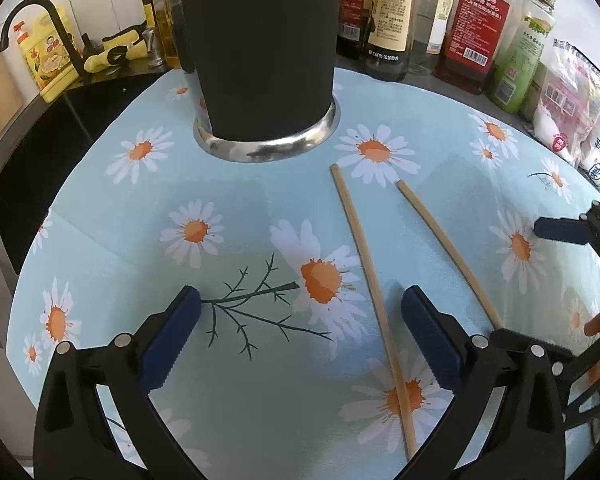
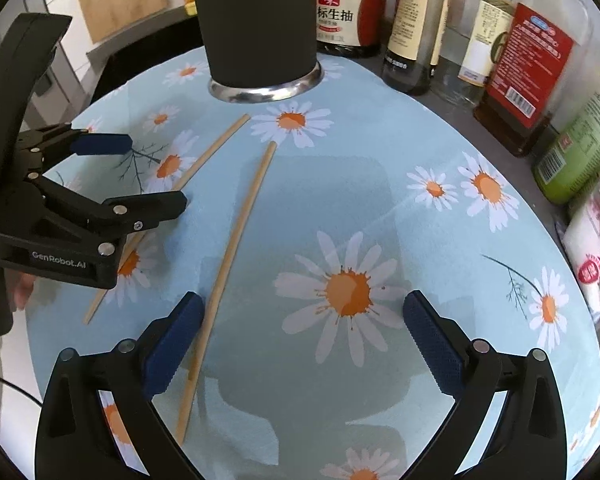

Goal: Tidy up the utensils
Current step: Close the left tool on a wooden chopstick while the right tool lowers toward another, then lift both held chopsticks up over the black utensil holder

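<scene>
Two wooden chopsticks lie flat on the daisy cloth [image 1: 228, 208] that covers the tabletop, both in front of the tall black holder [image 1: 260, 60] with the shiny metal foot. The left chopstick [image 1: 370, 280] lies between the fingers of the left tool [image 1: 300, 336], closer to its right finger, and the right chopstick [image 1: 448, 252] lies just outside that finger. The left tool is released and grasps nothing. The right tool [image 2: 304, 340] is also spread wide and empty; its chopstick [image 2: 236, 248] runs just beside its left finger, and I cannot tell if it touches the pad.

I think the step in hand is to pick up a chopstick and bring it to the holder. To do it well, each tool should centre over its own stick, go down until the pads almost meet the cloth, and clench near the middle of the stick so it does not swing. The thin stick may roll away, and the cloth may get pinched.

From the holder I see only the outside wall, so what is inside I cannot tell. Behind the holder stand sauce bottles [image 2: 352, 12], closed
</scene>
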Demonstrator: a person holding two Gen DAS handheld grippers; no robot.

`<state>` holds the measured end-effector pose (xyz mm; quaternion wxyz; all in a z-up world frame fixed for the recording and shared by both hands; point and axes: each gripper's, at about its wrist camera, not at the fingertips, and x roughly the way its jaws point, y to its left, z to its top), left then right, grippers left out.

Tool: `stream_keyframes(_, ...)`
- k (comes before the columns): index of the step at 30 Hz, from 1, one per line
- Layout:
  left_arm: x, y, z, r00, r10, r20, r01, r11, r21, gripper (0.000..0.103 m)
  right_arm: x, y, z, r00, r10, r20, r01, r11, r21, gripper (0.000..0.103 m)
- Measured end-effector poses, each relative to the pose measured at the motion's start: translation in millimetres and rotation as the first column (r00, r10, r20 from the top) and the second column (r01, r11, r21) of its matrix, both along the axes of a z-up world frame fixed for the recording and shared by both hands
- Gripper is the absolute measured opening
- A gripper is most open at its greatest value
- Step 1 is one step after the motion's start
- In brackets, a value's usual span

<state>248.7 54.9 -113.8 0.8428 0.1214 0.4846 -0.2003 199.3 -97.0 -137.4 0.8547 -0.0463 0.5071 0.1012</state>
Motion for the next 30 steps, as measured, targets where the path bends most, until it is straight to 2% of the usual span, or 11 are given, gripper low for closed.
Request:
stream_keyframes(8, -3.1, 2.7, 0.3, 0.999, -0.036, 0.007, 0.036, 0.999, -0.007, 0.099, 0.1, -1.7, 0.1, 1.000, -0.001, 0.029, 0.001, 1.000, 0.007, 0.096)
stream_keyframes(11, -1.4, 3.6, 2.0, 0.998, -0.045, -0.042, 0.046, 0.999, 0.018, 0.097, 2.1, -3.5, 2.9, 1.000, -0.001, 0.011, 0.001, 1.000, -0.003, 0.085)
stream_keyframes(13, -2.3, 4.7, 2.8, 0.998, -0.040, -0.048, 0.041, 0.999, 0.020, 0.095, 4.7, -10.4, 8.8, 1.000, -0.023, 0.006, 0.023, 1.000, -0.004, 0.049)
stream_keyframes(14, -3.1, 5.5, 3.0, 0.998, -0.039, -0.047, 0.040, 0.999, 0.019, 0.092, 7.2, -14.8, 11.5, 0.999, -0.035, -0.004, 0.035, 0.999, -0.003, 0.038)
stream_keyframes(15, -4.8, 6.0, 4.1, 0.998, -0.043, -0.045, 0.044, 0.999, 0.019, 0.085, 9.5, -18.1, 12.7, 0.999, -0.044, -0.010, 0.044, 0.999, -0.007, 0.019)
stream_keyframes(16, -7.2, 6.5, 6.3, 0.997, -0.058, -0.044, 0.059, 0.998, 0.018, 0.080, 12.5, -21.6, 13.8, 0.999, -0.045, -0.015, 0.045, 0.999, -0.006, 0.008)
stream_keyframes(18, -10.5, 6.9, 10.8, 0.995, -0.086, -0.049, 0.087, 0.996, 0.016, 0.045, 15.4, -28.1, 13.3, 0.998, -0.069, -0.004, 0.069, 0.998, -0.014, 0.005)
stream_keyframes(19, -11.6, 7.1, 13.1, 0.994, -0.097, -0.057, 0.098, 0.995, 0.018, 0.034, 15.5, -30.8, 13.0, 0.997, -0.080, -0.004, 0.080, 0.997, 0.003, 0.005)
stream_keyframes(20, -12.6, 6.7, 14.0, 0.991, -0.112, -0.067, 0.113, 0.993, 0.015, 0.009, 15.1, -31.9, 12.8, 0.996, -0.084, -0.002, 0.084, 0.996, 0.012, 0.005)
stream_keyframes(21, -14.5, 5.6, 14.2, 0.988, -0.133, -0.078, 0.135, 0.991, 0.014, 0.005, 14.6, -33.0, 12.8, 0.996, -0.084, 0.001, 0.084, 0.996, 0.021, 0.005)
stream_keyframes(30, -16.8, 12.7, 18.7, 0.992, -0.116, -0.049, 0.119, 0.991, 0.058, 0.005, 2.1, -54.5, 40.1, 0.992, -0.114, 0.046, 0.107, 0.985, 0.138, 0.005)
